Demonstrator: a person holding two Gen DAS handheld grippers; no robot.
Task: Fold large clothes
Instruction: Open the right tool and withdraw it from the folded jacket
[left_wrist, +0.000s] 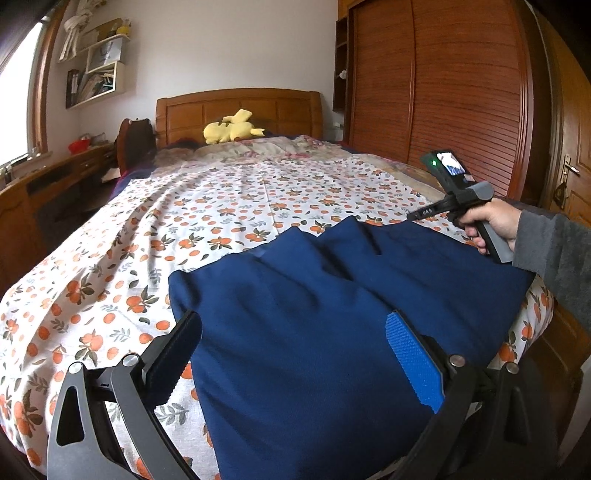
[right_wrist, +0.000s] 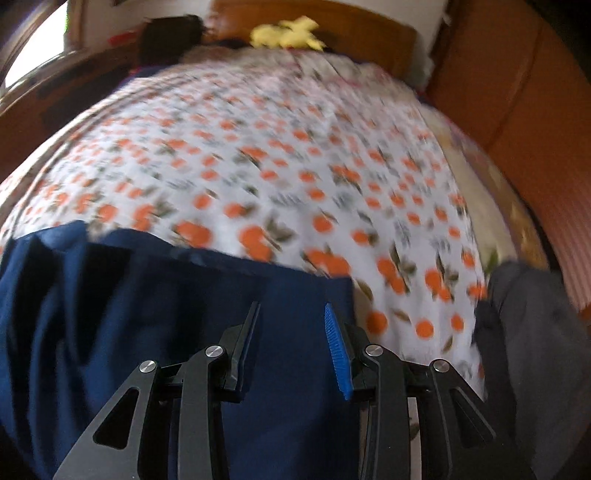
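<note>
Cloth this thick and limp, the navy garment (left_wrist: 332, 314) lying on the bed's near end, I judge best pinched at its corners; both my left gripper (left_wrist: 295, 350) and right gripper (right_wrist: 291, 347) gape empty.

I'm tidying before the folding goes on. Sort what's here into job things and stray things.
For the job:
blue garment
left gripper
right gripper

Just lying about:
yellow plush toy
patterned bedsheet
wardrobe
wall shelves
desk
</note>
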